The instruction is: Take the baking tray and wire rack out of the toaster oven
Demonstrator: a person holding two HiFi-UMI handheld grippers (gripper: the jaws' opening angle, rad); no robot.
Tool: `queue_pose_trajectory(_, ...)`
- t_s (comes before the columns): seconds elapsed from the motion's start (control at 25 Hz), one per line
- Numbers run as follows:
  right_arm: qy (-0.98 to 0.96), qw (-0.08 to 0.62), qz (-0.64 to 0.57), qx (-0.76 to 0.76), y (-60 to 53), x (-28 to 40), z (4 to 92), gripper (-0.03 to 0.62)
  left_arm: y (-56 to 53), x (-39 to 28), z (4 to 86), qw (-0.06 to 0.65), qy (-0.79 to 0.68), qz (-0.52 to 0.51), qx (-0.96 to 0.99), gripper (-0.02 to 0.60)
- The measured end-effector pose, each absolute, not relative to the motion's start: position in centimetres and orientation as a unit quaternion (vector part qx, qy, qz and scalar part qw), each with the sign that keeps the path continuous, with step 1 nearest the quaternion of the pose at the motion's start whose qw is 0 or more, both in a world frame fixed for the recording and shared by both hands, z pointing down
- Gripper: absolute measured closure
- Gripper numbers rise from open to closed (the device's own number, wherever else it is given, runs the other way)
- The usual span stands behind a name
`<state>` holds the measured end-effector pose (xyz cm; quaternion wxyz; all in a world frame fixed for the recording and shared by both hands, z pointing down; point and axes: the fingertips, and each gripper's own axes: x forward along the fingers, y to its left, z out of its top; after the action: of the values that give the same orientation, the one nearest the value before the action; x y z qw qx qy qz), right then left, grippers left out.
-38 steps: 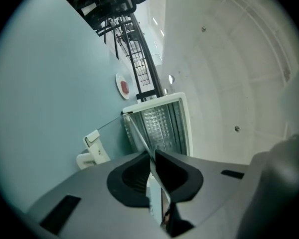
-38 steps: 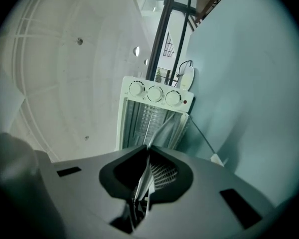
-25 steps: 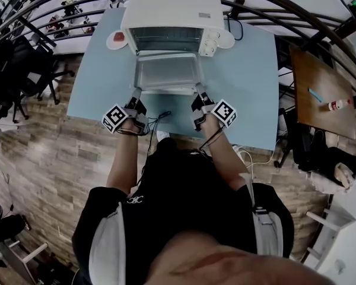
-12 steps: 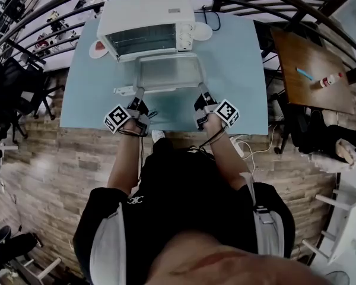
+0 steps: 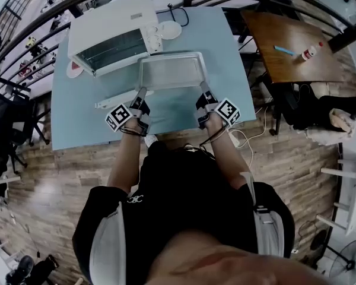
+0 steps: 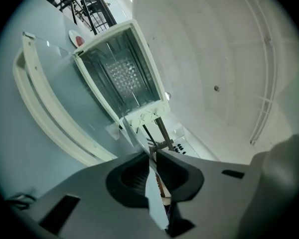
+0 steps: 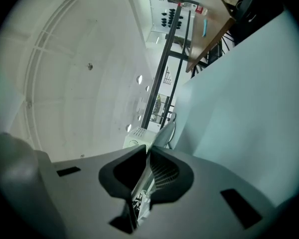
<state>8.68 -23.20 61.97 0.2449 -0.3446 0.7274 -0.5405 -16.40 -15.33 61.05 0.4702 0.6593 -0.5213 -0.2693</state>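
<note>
**Baking tray clear of the oven, carried by both tools.**
Left tool point(image 5: 141, 94) and right tool point(image 5: 203, 91) are each pinched narrow on the near rim of the baking tray point(image 5: 169, 70). It is held over the bench point(image 5: 225, 52), at 4 o'clock from the open toaster oven point(image 5: 110, 31). Roughly half done: no wire rack shows outside, so it probably remains inside.

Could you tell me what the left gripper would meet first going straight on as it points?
Most likely the knob end of the toaster oven, though depth is unclear; the left gripper is shut on the tray.
</note>
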Motion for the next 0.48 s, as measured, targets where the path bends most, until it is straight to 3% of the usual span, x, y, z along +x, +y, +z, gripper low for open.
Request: queue_pose_trajectory(0.48,0.681,0.282,-0.521,-0.431,-23.4,19.4,63.8,0.562,-20.3,-6.8,63.1,0.509,-0.454,-0.216,0.699,0.529)
